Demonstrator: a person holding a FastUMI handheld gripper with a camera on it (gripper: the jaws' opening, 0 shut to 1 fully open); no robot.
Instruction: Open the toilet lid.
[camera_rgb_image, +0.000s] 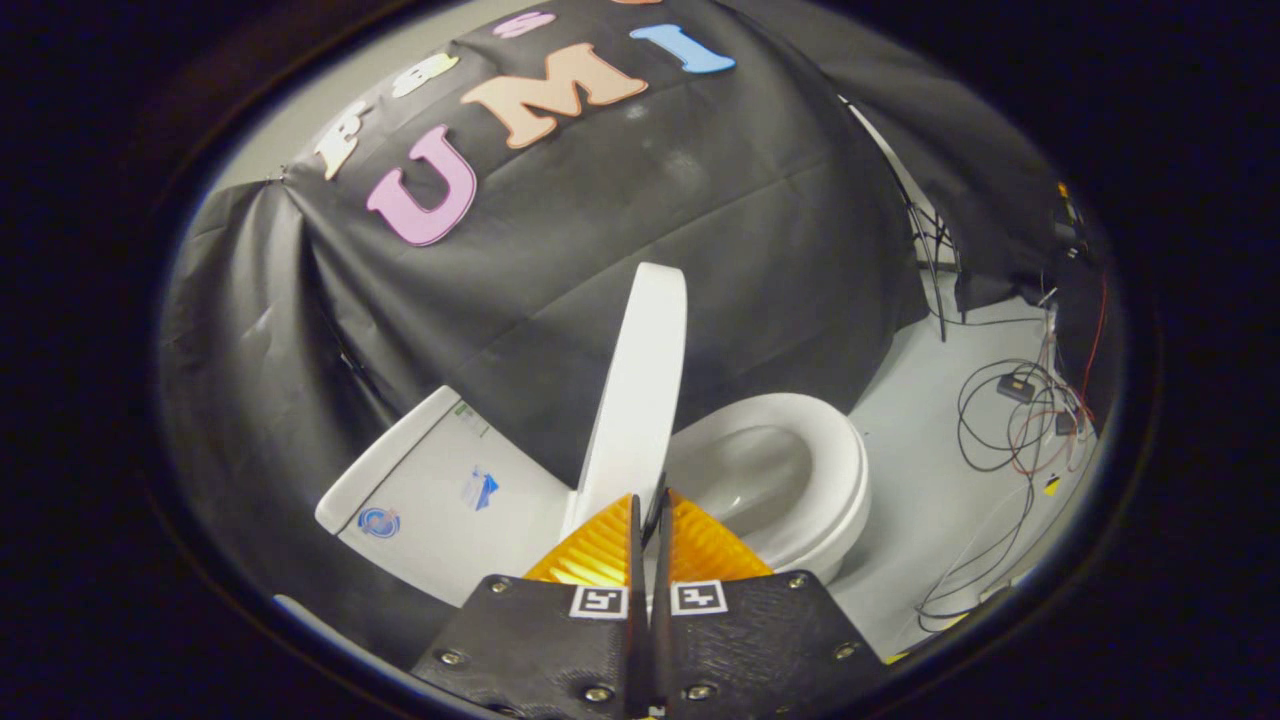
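1. White lid (640, 390) stands raised edge-on, just ahead of my gripper (650, 510) — bowl (790, 470) uncovered beside it.
2. I see the fingers nearly closed; whether they pinch the lid's lower edge I cannot tell.
3. Tank (440, 490) sits behind the lid — cables (1010, 420) on the floor.

Black cloth wall (600, 260) draped in folds behind, creased. Second dark drape (960, 160) off to one side. Pale grey floor (930, 500). Loose tangle of black and red cables (1010, 420) lying on floor near drape.

stickers on tank (440, 490), unreadable
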